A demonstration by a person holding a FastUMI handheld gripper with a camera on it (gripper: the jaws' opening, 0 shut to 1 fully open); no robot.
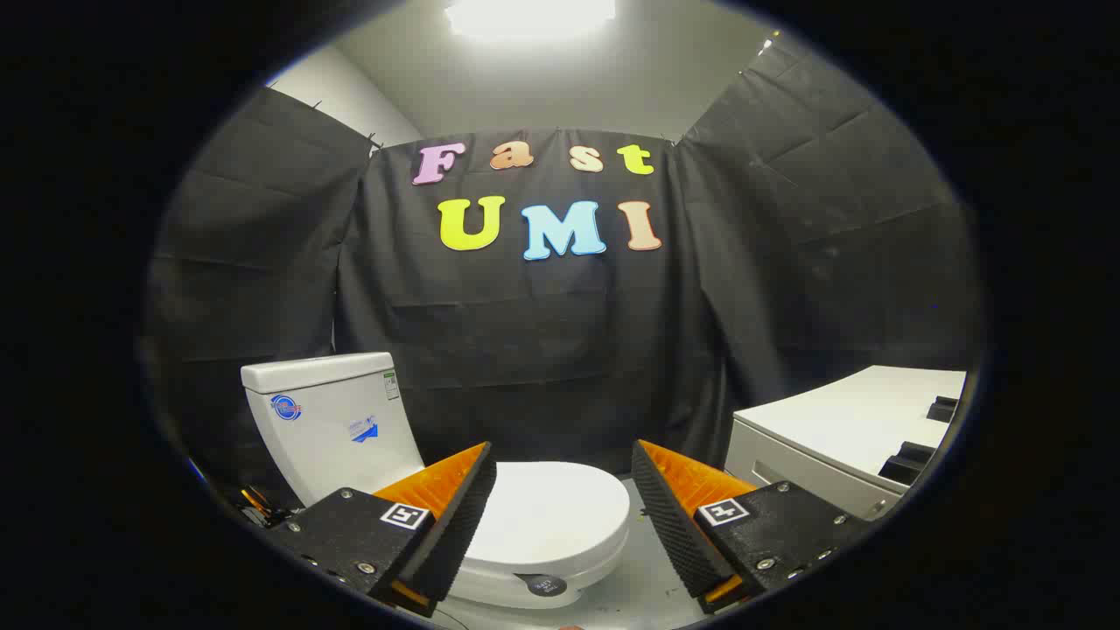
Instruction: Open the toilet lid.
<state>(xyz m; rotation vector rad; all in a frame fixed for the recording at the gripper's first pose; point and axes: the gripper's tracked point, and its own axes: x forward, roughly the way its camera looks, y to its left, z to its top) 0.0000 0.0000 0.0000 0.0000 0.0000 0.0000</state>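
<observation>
Lid (547,516) lies closed on the bowl, just beyond the gripper (564,512), whose fingers stand apart, empty. You drop low, hook its near rim, then lift toward the tank (337,420).

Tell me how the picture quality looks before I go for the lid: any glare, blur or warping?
Gripper view: the ceiling light blows out to white; the toilet lid, closed, shows evenly lit and sharp between the open gripper fingers; fisheye bends the tank and the white cabinet outward.
</observation>
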